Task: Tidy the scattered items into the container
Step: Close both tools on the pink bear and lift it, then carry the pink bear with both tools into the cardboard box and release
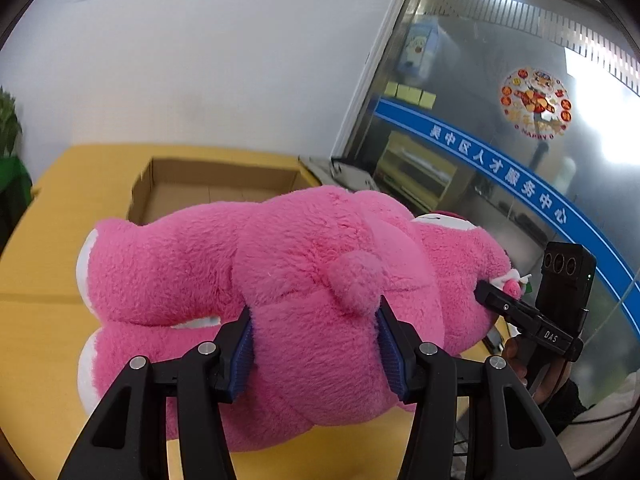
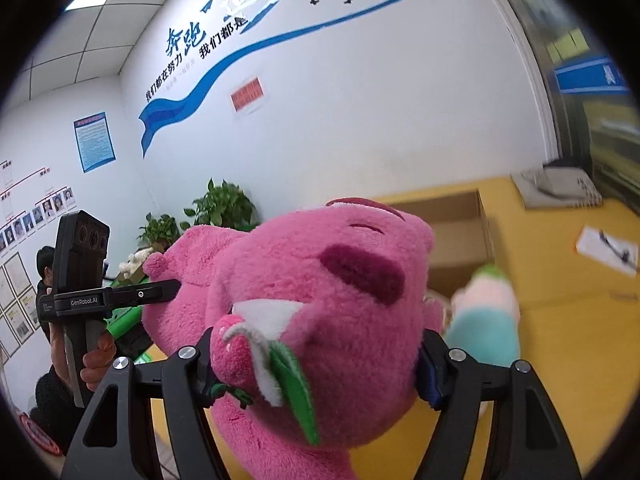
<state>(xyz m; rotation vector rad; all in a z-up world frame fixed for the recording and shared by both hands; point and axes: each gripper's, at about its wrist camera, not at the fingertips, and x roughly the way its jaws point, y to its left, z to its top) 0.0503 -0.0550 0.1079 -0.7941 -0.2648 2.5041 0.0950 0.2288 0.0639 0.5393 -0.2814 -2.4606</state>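
Left wrist view. Left gripper [image 1: 316, 344] clamped on the rump of the pink plush bear [image 1: 280, 280], blue pads [image 1: 244, 356] pressed into the fur at either side below the small round tail [image 1: 354, 284]. Bear held lengthwise above the yellow table [image 1: 44, 320], white-soled feet to the left, head to the right. Open cardboard box [image 1: 216, 188] behind the bear on the table, interior partly hidden by the toy. Right gripper [image 1: 494, 300] seen from outside at the bear's head, lettering "DAS" legible on its arm. Glass partition [image 1: 500, 100] at right with a blue band of white Chinese characters, yellow sticky notes and a round red sticker reading "HAPPY" along its lower edge.

Right wrist view. Right gripper [image 2: 316, 364] closed on the bear's head [image 2: 320, 300], face toward the camera, dark brow patch and a strawberry-with-leaf ornament [image 2: 264, 352] nearest the lens. Shown only here: a second plush toy [image 2: 486, 320] in pastel green, pink and teal, blurred, beside the box [image 2: 460, 236]; a paper with a black object [image 2: 608, 248] on the table; potted plants [image 2: 224, 208]; framed portraits and a blue notice on the side wall. Left gripper [image 2: 160, 292] visible from outside, marked "GenRobot.AI". Wall slogan in blue and black Chinese characters above a blue ribbon motif; red notice below, text too small to read.
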